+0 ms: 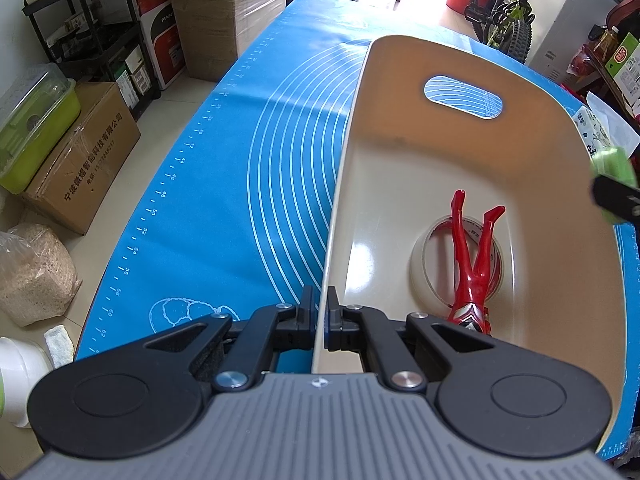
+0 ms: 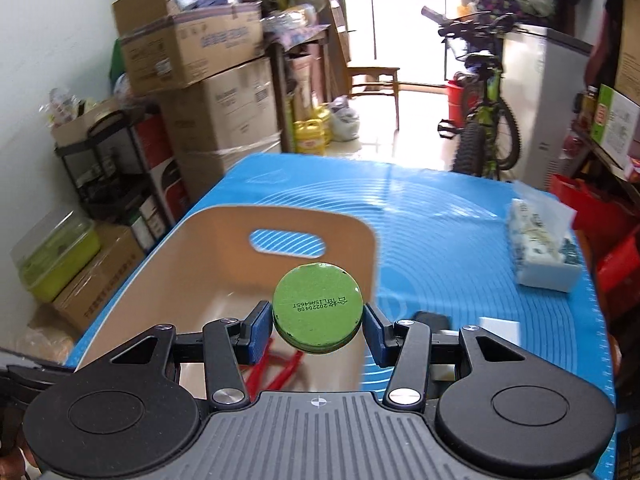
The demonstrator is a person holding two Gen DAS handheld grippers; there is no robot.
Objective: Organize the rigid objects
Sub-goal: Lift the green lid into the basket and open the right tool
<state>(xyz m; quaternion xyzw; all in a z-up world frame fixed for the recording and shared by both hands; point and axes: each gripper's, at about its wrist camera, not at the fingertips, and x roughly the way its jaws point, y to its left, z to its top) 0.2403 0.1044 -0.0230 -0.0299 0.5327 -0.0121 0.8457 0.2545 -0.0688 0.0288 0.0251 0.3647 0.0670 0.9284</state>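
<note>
A beige bin [image 1: 400,160] with a handle slot stands on the blue mat [image 1: 240,160]. My left gripper [image 1: 320,320] is shut on the bin's near-left wall. Inside lie a roll of clear tape [image 1: 424,264] and a red toy figure [image 1: 472,264] across it. My right gripper [image 2: 318,330] is shut on a round green tin [image 2: 318,308], bottom facing the camera, held above the bin [image 2: 200,248] near its right wall. The tin and right gripper show at the right edge of the left wrist view [image 1: 614,172]. The red figure [image 2: 280,368] shows below the tin.
A tissue pack [image 2: 540,252] lies on the mat [image 2: 460,240] at the right, a white card [image 2: 498,328] nearer. Cardboard boxes [image 1: 84,160], a black shelf [image 1: 92,40] and a green container [image 1: 36,128] stand on the floor left of the table. A bicycle [image 2: 484,120] stands beyond.
</note>
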